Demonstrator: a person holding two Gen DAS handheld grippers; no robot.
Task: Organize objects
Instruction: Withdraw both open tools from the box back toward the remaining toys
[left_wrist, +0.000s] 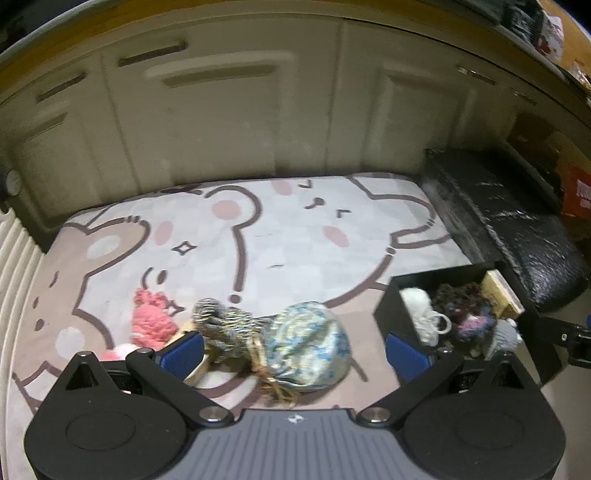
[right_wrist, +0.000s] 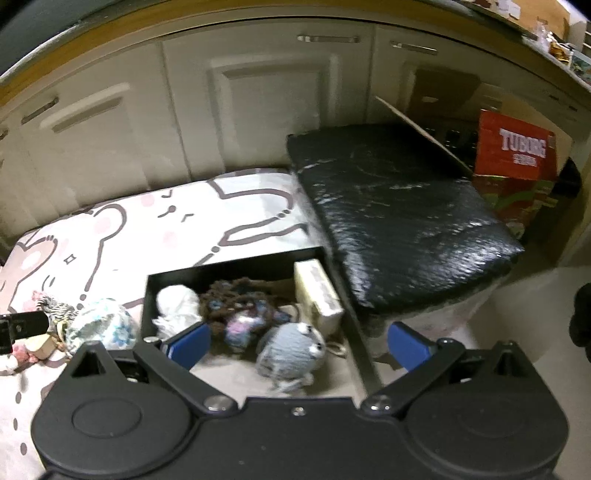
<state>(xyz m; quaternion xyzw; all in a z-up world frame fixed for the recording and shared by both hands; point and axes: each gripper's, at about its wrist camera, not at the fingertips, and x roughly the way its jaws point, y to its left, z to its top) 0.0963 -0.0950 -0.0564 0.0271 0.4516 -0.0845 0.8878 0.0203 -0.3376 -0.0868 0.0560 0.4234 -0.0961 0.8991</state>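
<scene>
Left gripper (left_wrist: 293, 350) spread wide around the pouch (left_wrist: 308, 345) on the mat (left_wrist: 295, 229); right gripper (right_wrist: 299, 343) spread over the box (right_wrist: 236, 267), lower centre.

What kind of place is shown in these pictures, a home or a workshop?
Most likely a home, on the floor in front of cream cabinets. A cartoon bear mat is spread there, with soft knitted toys on it and in a black box, and a black cushion beside.
</scene>
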